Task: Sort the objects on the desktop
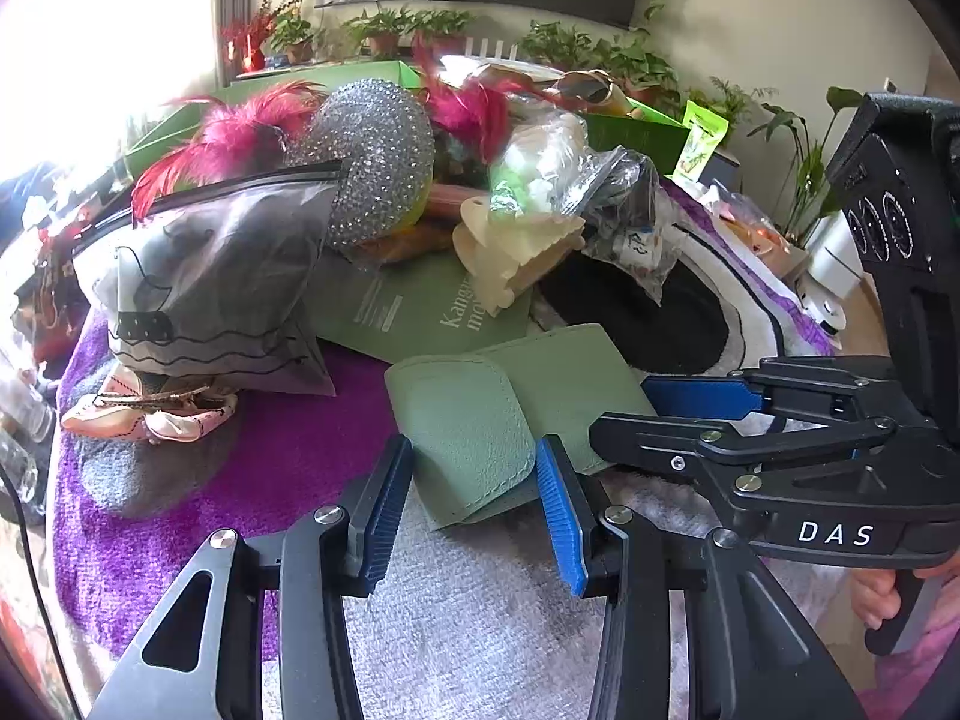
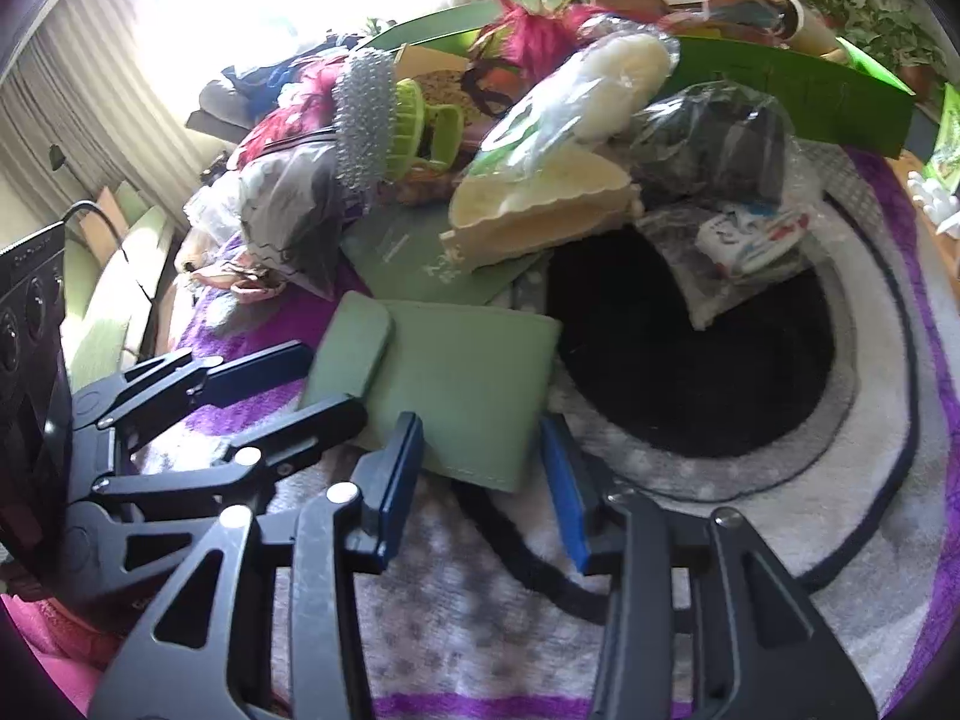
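A pale green leather wallet (image 1: 480, 420) lies on the purple, grey and white rug (image 1: 288, 456), near the front. My left gripper (image 1: 474, 510) is open, its blue pads either side of the wallet's near flap. My right gripper (image 2: 486, 480) is open too, its pads straddling the wallet's (image 2: 462, 384) near corner. Each gripper shows in the other's view: the right one (image 1: 678, 414) at the wallet's right edge, the left one (image 2: 282, 384) at its left edge. Behind lies a pile of mixed objects.
The pile holds a grey zip pouch (image 1: 216, 276), a rhinestone silver ball (image 1: 378, 150), pink feathers (image 1: 240, 138), a cream hair claw (image 1: 516, 252), plastic bags (image 1: 624, 204), a green booklet (image 1: 414, 312) and a green box (image 1: 636, 132). A pink bow (image 1: 150, 414) lies at left. Potted plants stand behind.
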`<action>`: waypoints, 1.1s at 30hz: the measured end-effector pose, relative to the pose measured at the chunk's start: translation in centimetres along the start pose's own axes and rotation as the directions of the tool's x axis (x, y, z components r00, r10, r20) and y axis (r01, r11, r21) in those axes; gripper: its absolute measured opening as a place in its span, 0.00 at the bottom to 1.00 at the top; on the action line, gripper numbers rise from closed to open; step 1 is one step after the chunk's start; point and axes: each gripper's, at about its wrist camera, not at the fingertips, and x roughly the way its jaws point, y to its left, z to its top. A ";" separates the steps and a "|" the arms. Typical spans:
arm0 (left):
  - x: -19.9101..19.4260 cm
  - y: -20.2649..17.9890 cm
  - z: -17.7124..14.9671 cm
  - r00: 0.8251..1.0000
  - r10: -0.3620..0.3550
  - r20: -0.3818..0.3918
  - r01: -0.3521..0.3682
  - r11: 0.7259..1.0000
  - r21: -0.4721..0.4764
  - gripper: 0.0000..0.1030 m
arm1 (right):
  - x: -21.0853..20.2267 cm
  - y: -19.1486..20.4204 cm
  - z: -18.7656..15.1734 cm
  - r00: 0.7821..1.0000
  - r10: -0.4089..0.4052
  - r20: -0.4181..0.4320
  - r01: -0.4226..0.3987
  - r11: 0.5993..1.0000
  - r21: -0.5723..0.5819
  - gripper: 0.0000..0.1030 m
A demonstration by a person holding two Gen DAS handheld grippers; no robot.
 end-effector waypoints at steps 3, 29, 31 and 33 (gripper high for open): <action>0.1 -0.2 0.0 1.000 0.005 -0.001 -0.005 1.000 0.004 0.41 | 0.0 -0.1 0.1 1.000 0.009 -0.001 -0.009 1.000 0.003 0.41; 0.2 0.3 -0.3 1.000 -0.018 0.012 0.018 0.999 -0.026 0.48 | -0.6 -0.8 -0.7 0.999 0.039 0.014 -0.040 0.999 0.019 0.39; 0.2 0.3 -0.3 1.000 -0.024 0.008 0.024 0.999 -0.028 0.48 | -0.6 -0.7 -0.7 0.999 0.041 0.007 -0.041 0.999 0.022 0.40; 0.2 0.6 -0.2 0.999 -0.035 0.000 0.035 0.999 -0.038 0.48 | -0.5 -0.8 -0.5 0.999 0.049 -0.001 -0.049 0.998 0.030 0.40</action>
